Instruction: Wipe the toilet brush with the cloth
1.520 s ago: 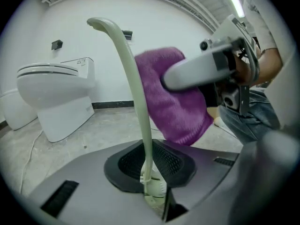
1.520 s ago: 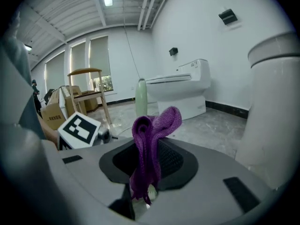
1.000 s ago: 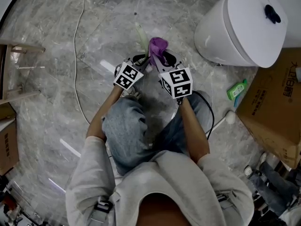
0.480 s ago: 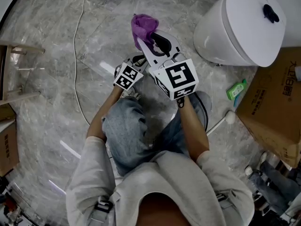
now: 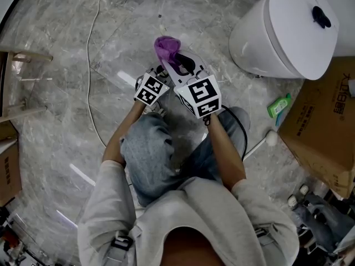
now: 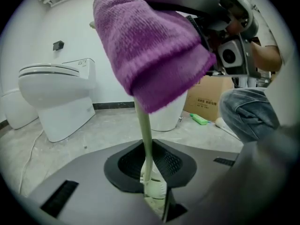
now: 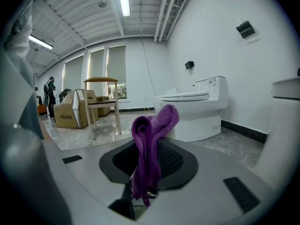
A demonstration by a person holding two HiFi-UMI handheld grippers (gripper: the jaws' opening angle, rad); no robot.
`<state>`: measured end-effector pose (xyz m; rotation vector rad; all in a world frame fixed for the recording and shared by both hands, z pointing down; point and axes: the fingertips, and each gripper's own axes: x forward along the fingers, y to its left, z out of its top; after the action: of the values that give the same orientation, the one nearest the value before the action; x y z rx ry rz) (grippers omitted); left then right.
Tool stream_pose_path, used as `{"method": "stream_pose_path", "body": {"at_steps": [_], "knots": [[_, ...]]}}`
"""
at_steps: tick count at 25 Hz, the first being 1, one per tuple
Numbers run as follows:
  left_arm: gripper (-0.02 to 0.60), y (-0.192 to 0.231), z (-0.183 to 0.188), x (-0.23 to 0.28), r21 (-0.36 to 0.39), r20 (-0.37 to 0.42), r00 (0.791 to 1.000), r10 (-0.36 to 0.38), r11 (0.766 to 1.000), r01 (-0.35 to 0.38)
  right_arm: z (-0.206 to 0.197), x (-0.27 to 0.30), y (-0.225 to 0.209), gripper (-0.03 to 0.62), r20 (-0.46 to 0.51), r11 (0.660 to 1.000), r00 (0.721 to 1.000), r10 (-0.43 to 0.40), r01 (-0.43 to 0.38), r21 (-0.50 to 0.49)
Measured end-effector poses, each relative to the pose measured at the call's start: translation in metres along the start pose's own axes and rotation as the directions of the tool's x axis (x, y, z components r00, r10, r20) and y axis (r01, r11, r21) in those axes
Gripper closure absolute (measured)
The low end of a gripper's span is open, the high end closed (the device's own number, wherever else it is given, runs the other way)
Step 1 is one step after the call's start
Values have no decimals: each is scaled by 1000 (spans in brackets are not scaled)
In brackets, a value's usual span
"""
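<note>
When sighting along the left gripper (image 6: 153, 196), found jaws almost together, clamped on the pale lower end of the light green toilet brush (image 6: 146, 135); traced stem upward from the pads until lost beneath the purple cloth (image 6: 150, 46). Found right gripper (image 7: 140, 197) closed on that cloth, with bunched folds standing up between the jaws and a short tail hanging below. Confirmed from the head view: both grippers close together above the knees, right one just beside the left, cloth at its tip. Noted beyond, on grey marble-look floor (image 5: 55, 110): white toilet (image 5: 288, 26), cardboard box (image 5: 324, 115), green bottle (image 5: 279, 105) between them, white cable (image 5: 90, 54).
</note>
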<state>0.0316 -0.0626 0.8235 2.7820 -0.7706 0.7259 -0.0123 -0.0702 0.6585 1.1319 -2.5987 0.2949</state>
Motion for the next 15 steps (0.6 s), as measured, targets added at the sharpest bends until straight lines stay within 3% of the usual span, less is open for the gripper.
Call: {"method": "stream_pose_path", "body": {"at_steps": [7,15], "knots": [[522,-1,-2,-2,-2,16,1000,3,1000,-3,-61,10,5,481,-102,998,994,26,-20,63],[522,0,-2,-2,20,17,1000,11,1000,-12,-87,17,4,480,-103,991,994,39,-25,134]]}}
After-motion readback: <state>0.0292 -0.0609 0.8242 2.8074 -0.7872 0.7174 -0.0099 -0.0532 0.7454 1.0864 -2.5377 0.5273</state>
